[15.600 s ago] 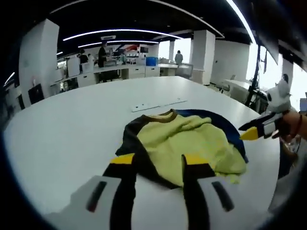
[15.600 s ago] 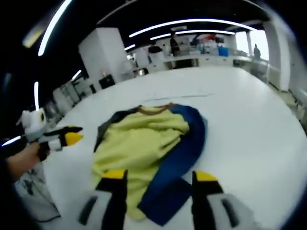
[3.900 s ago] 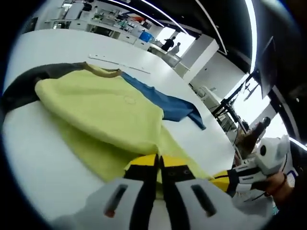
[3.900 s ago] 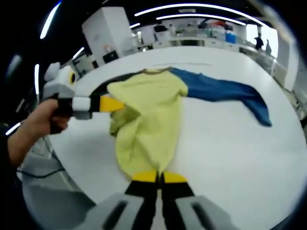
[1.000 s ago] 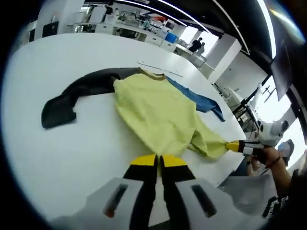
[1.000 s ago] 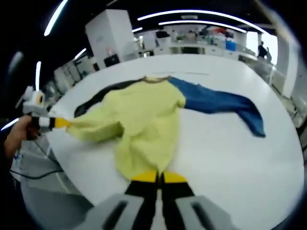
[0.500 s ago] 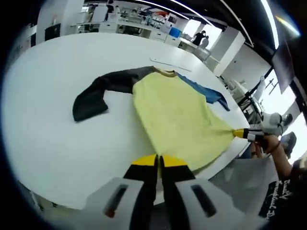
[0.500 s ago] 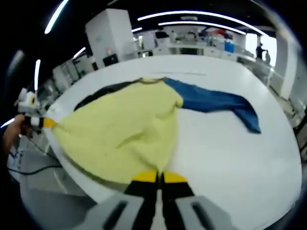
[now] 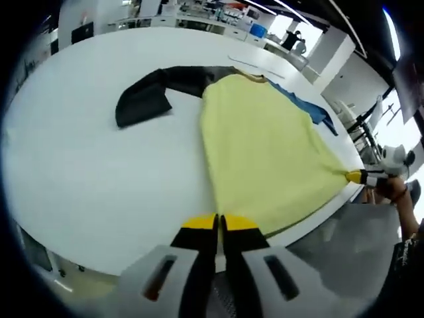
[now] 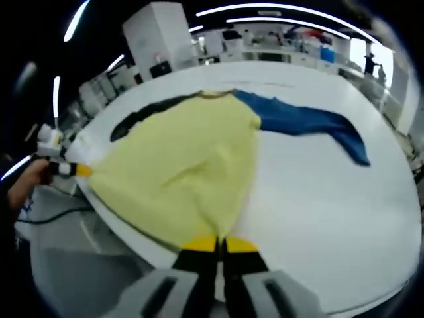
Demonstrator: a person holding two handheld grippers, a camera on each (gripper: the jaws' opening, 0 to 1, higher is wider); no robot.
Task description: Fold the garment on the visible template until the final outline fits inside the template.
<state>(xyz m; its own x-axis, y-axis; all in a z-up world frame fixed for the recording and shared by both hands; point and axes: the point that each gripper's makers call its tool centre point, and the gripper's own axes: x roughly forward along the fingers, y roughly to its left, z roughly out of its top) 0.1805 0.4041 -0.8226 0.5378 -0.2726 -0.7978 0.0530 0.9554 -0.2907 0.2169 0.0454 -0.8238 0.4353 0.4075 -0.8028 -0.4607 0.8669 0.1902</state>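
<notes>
At the near edge of the surface (image 9: 79, 192): left tool (image 9: 218, 224) and right tool (image 10: 219, 245), each pinching a hem corner of the shirt (image 9: 265, 152), stretched flat, sleeves outspread. Risk: hem overhangs the edge; slack could slide it off.

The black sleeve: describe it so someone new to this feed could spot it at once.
Start at the big white table, then the yellow garment spread on it, its hem held by the left gripper and right gripper. The black sleeve runs off one shoulder, opposite the blue sleeve, and is the only dark part.
</notes>
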